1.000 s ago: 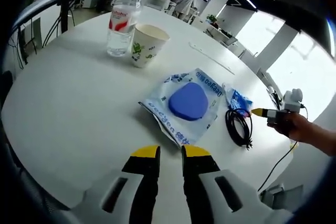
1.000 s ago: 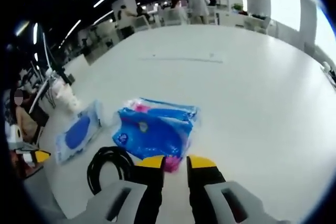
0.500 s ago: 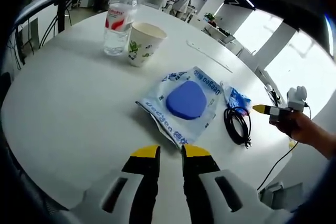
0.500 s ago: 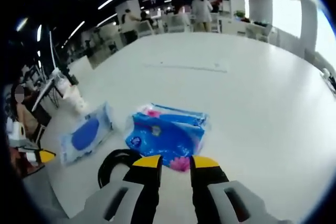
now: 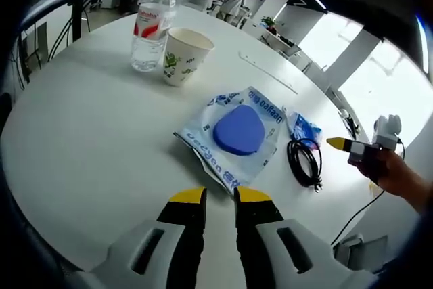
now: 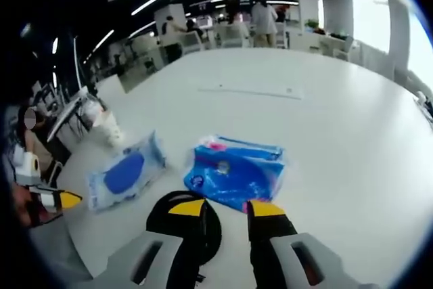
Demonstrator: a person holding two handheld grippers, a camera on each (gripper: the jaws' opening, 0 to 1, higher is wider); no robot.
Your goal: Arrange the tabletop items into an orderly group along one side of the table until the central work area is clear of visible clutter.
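Observation:
On the round white table (image 5: 88, 147) stand a clear water bottle (image 5: 150, 28) and a paper cup (image 5: 184, 55) at the far side. Nearer lie a wipes pack with a blue lid (image 5: 238, 133), a small blue tissue pack (image 5: 303, 128) and a coiled black cable (image 5: 304, 162). My left gripper (image 5: 219, 197) hovers open just short of the wipes pack, holding nothing. My right gripper (image 6: 226, 209) is open above the cable (image 6: 183, 225), with the tissue pack (image 6: 237, 177) just beyond its tips and the wipes pack (image 6: 125, 172) to the left.
A thin white strip (image 5: 267, 72) lies further out on the table. The right gripper (image 5: 345, 145), held by a hand (image 5: 399, 177), comes in at the table's right edge. The table's edge runs close under both grippers. People and desks stand far behind.
The right gripper view has drawn back and to the left: the tissue pack now sits further from the jaws and the cable lies under them. The left gripper has barely moved.

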